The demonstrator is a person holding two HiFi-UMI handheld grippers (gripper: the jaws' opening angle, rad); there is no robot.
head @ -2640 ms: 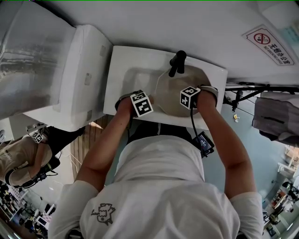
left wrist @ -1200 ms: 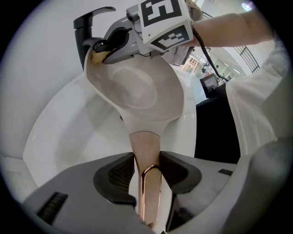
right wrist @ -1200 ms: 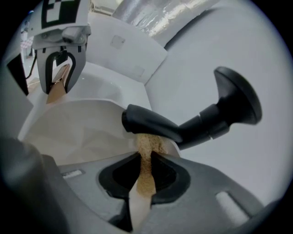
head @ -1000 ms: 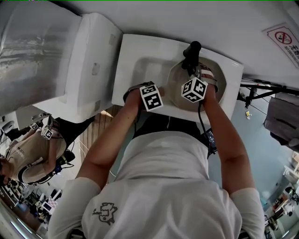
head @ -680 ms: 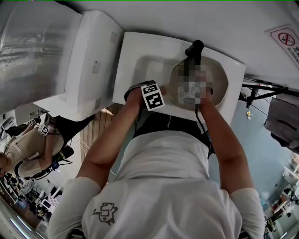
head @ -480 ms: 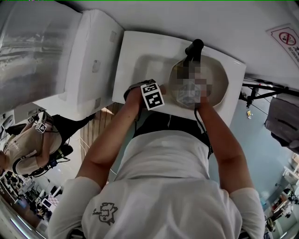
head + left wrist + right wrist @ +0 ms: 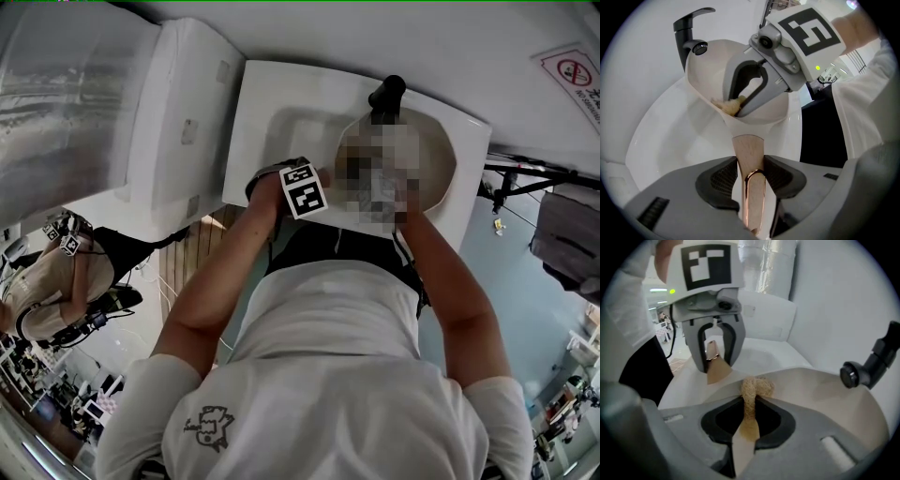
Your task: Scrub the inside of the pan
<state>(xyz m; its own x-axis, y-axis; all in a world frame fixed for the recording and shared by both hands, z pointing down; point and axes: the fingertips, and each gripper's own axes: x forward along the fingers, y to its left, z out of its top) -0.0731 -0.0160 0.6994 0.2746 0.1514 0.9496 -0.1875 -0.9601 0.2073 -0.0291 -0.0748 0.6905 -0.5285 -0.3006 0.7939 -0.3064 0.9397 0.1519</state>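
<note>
Clamping the wooden handle [image 7: 749, 154] of the cream pan [image 7: 712, 70], the left claw [image 7: 750, 173] has its jaws closed against both sides of it, just behind the bowl. The pan sits tilted in a white sink [image 7: 281, 112], its far rim close under the black tap [image 7: 689, 33]. From the other side, the right claw [image 7: 749, 416] is pinched shut on a tan scrub pad [image 7: 754, 387], and the pad's bunched end is pressed to the pan's inner wall near the handle side. Beside the sink stands a white cabinet [image 7: 178, 122], with a foil-wrapped duct [image 7: 56, 84] past it. A plain white wall behind carries a sign [image 7: 567, 70], and another person [image 7: 47, 281] is off to the left.
</note>
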